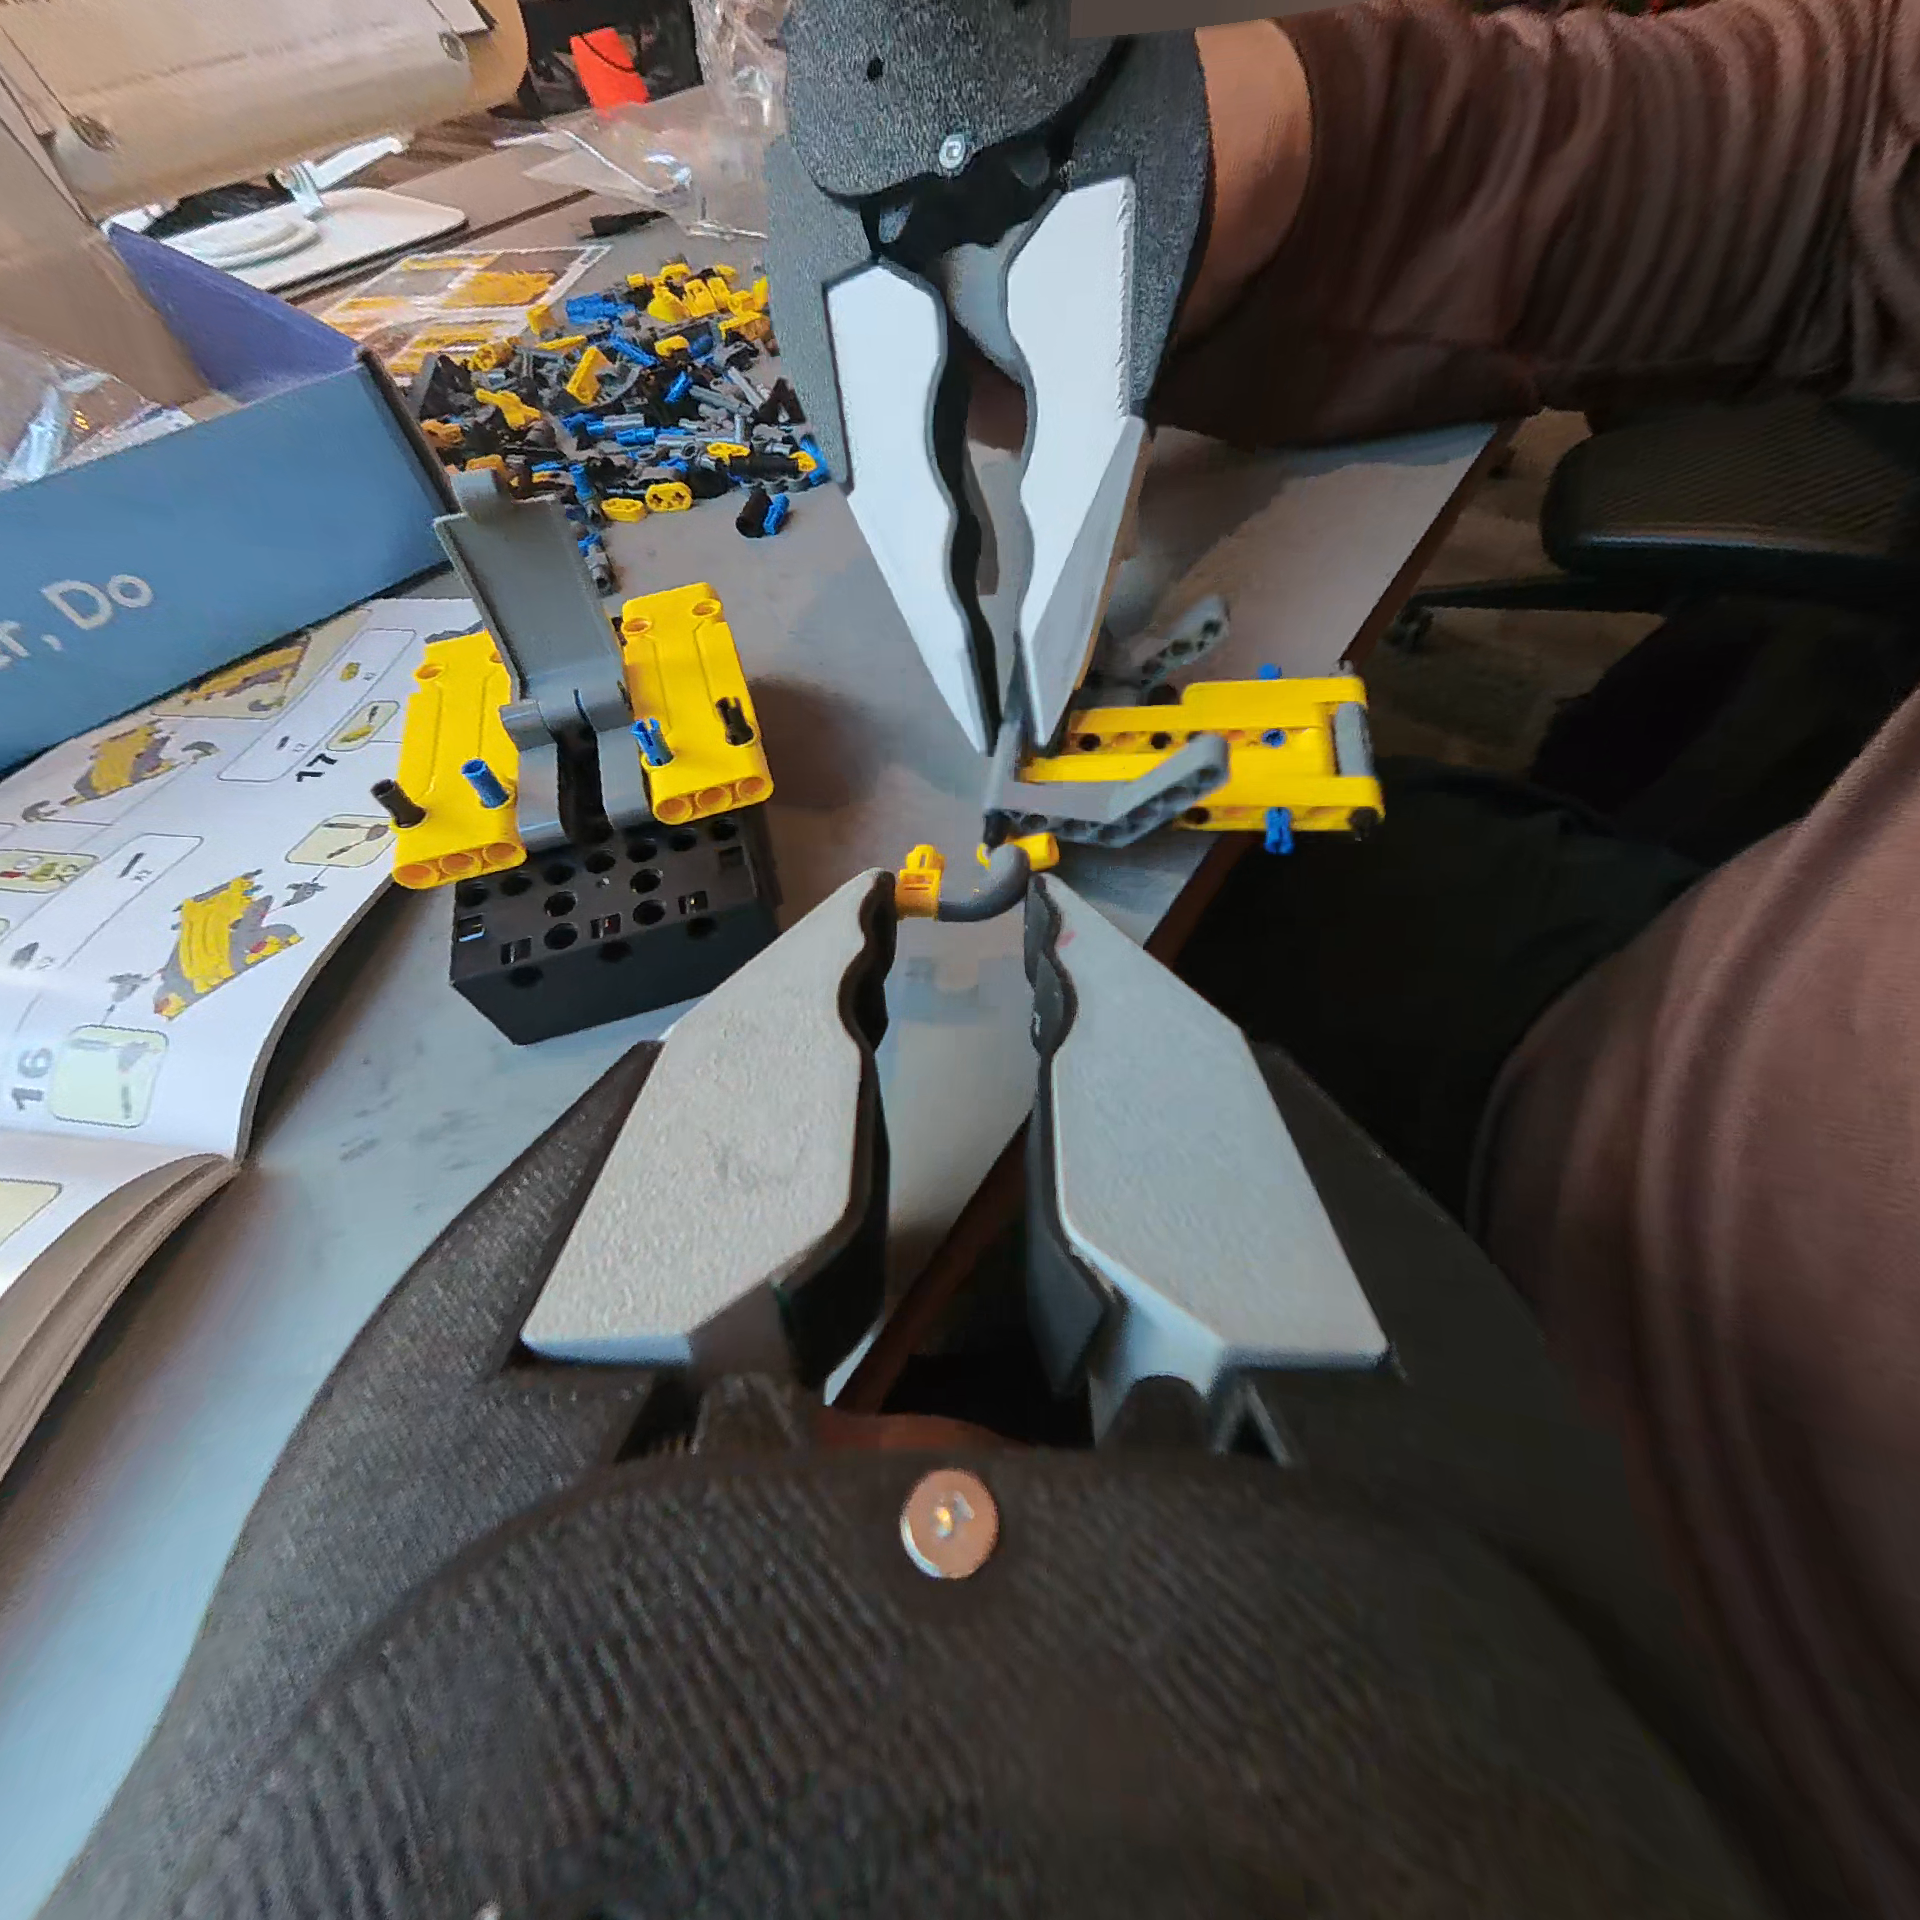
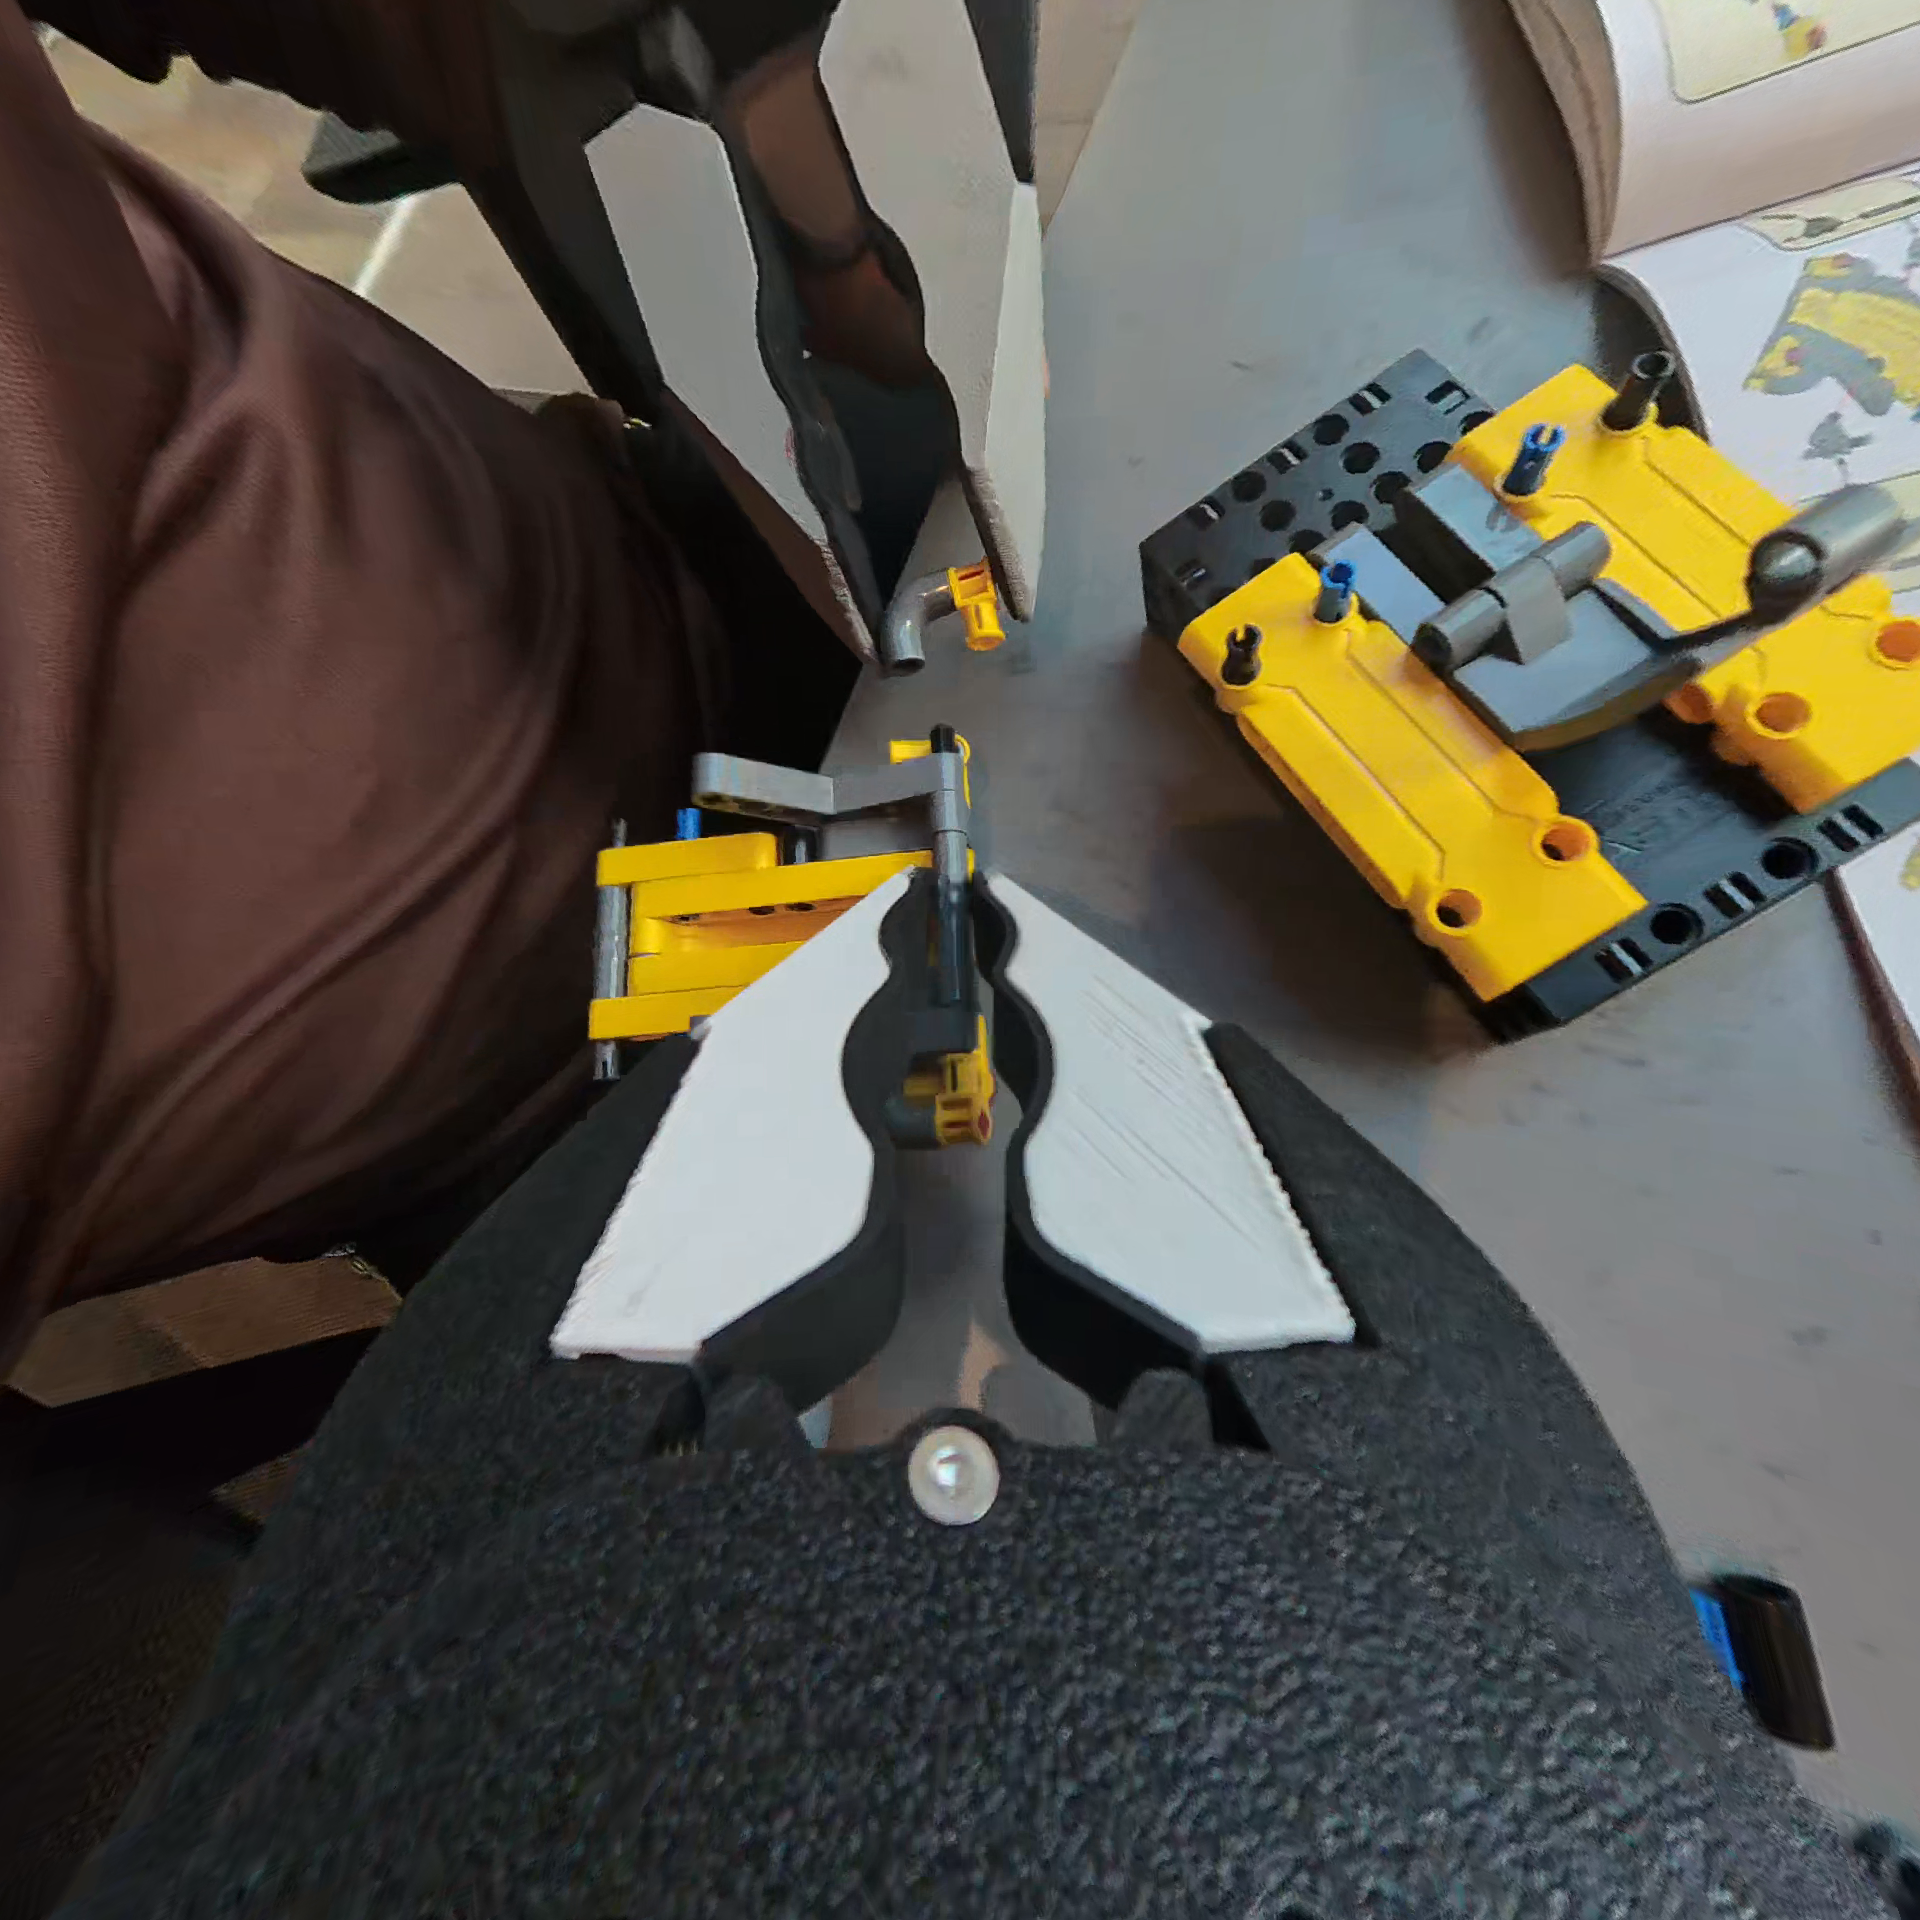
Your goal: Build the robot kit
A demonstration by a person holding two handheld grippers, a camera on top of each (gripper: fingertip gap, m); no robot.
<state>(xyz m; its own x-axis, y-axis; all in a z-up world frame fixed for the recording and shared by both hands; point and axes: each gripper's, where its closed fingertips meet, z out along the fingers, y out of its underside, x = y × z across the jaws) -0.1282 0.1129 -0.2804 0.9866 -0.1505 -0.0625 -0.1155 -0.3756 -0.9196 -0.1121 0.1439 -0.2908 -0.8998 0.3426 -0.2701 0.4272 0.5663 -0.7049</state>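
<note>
My left hand-held gripper (image 1: 961, 883) pinches a bent tube (image 1: 977, 902); my right hand-held gripper (image 2: 945, 883) clamps the yellow assembly (image 2: 727, 925), steadying it over the surface (image 2: 1351, 1247).

A grey bench (image 1: 1299, 540) with a dark brown edge fills most of the view, and its top has small scuff marks. Past its edge, to the right of the left hand-held gripper (image 1: 961, 883), a black office chair (image 1: 1745, 499) stands on a pale floor (image 1: 1507, 582). Far ahead of that hand-held gripper, a white stand (image 1: 343, 213) sits on the bench. Soft light falls over it all.
</note>
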